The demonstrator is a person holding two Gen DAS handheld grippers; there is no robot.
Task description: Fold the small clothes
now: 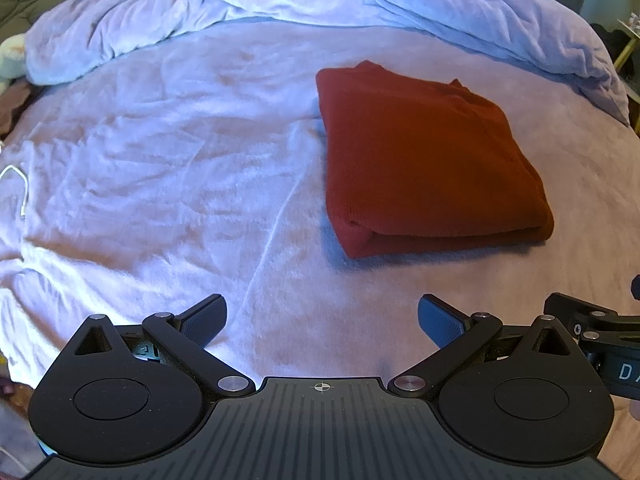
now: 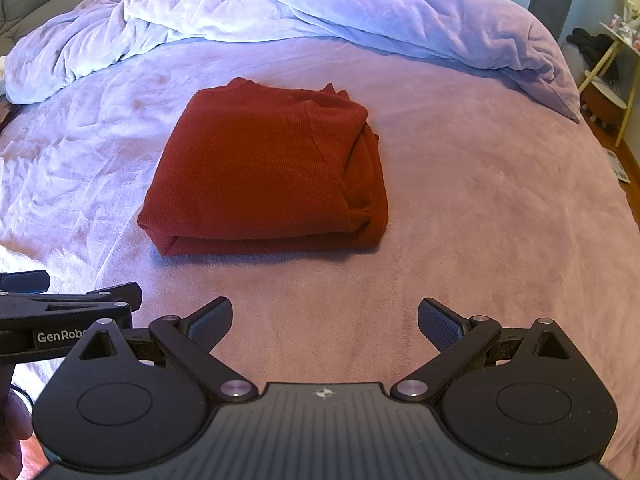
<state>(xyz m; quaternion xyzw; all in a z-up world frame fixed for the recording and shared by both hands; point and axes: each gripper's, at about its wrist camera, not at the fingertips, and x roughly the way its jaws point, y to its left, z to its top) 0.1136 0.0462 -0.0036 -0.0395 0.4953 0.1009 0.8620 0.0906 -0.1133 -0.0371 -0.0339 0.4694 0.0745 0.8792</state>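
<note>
A red sweater [image 2: 264, 172] lay folded into a thick rectangle mid-bed, its folded edge toward the cameras, on the pink blanket [image 2: 460, 208]. Both the left gripper [image 1: 322, 320] and right gripper [image 2: 325, 322] hung near, fingers spread apart, holding nothing. A bunched lilac duvet [image 2: 280, 12] bordered the far side.

Shelf [image 2: 616, 64] cut by right edge — items on it blurred.

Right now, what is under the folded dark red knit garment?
The folded dark red knit garment lies on the pinkish-lilac plush bed cover. Whatever lies between its layers, or directly beneath it, is covered. Both grippers stand open, short of it.
</note>
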